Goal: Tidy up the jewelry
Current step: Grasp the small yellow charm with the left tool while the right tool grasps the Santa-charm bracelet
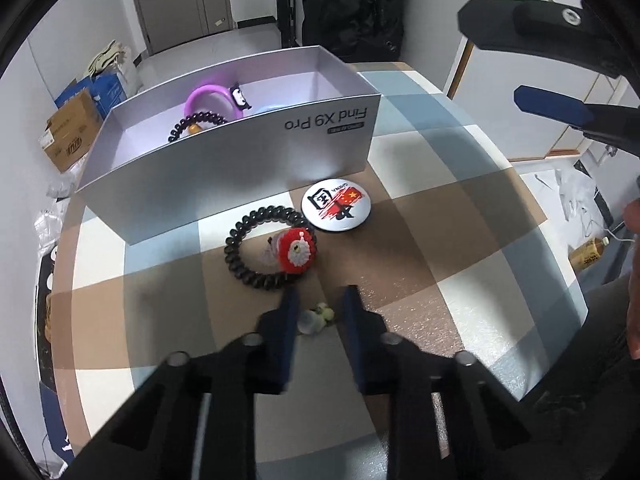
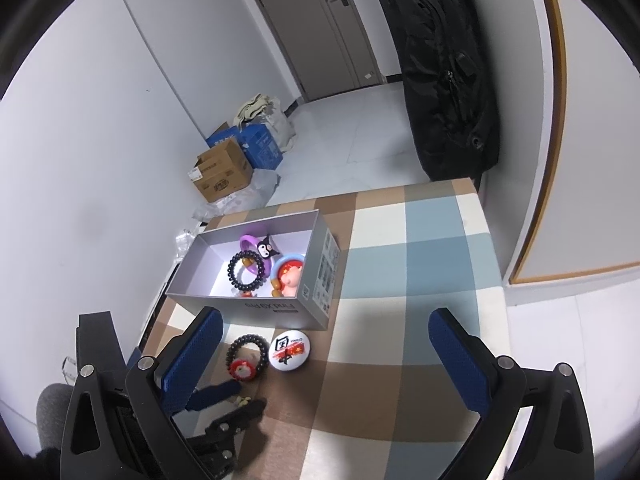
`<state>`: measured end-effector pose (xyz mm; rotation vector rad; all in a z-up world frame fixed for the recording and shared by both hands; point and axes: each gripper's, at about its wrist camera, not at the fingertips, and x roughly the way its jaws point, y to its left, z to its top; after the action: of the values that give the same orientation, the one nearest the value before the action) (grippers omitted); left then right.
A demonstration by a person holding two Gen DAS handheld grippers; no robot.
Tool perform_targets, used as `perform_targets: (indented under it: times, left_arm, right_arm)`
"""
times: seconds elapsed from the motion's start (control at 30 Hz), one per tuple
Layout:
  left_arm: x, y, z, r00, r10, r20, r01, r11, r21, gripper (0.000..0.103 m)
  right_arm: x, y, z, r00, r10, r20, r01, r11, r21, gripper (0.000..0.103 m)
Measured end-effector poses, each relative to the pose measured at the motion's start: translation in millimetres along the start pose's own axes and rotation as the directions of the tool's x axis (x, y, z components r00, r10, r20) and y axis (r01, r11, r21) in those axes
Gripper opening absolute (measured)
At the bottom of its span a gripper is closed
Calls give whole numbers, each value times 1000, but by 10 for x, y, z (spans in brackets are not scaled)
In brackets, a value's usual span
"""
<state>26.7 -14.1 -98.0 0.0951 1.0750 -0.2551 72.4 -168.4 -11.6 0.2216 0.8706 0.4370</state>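
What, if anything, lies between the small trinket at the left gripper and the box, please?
The black coil bracelet with its red knitted charm lies on the table directly between the trinket and the box. The box's near wall also stands in the way. The round badge sits off to the side.

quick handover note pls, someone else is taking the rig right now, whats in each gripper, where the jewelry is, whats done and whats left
Left gripper: closing around the small pale green trinket on the checked tablecloth; a firm grip is not clear.
Right gripper: open, empty, hovering above the table.
Done: in the grey box lie a purple bangle, a black bead bracelet and a red-and-blue figure.
Left: the trinket, the black spiral hair tie with the red crochet charm, and the round badge, all in front of the box.
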Motion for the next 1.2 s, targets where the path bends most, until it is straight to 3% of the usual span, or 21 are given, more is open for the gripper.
perform_targets:
  times: [0.23,0.4,0.6,0.63,0.7,0.83,1.07,1.2]
  left_arm:
    - [-45,119,-9,998,-66,8,67,996,-56,12]
    - [-282,376,-1,992,-107,69,115,985,-132,12]
    - [-517,781,69,978,-140,156,180,941,-286,12]
    - [-539,822,83,976,-141,168,187,935,-302,12]
    - [-627,937,118,968,-139,208,203,923,-328,12]
    - [-688,1001,188,960,-116,253,203,915,-349,12]
    - [-568,1100,236,953,-143,269,246,882,-403,12]
    - [-595,1134,246,952,-127,279,237,883,-406,12]
  right_arm:
    - [35,-6,-10,1000,-3,-14,4,1000,15,103]
    - [135,7,-29,999,-3,-47,5,1000,26,103]
    - [306,125,-92,992,30,-123,-31,999,-7,101]
    - [335,165,-115,990,34,-136,-37,999,-18,99]
    - [401,252,-151,983,65,-169,-74,996,-45,85]
    - [524,474,-273,958,124,-257,-156,982,-106,76]
    - [685,699,-393,951,95,-294,-158,967,-201,54]
    - [754,786,-389,955,54,-290,-126,963,-237,40]
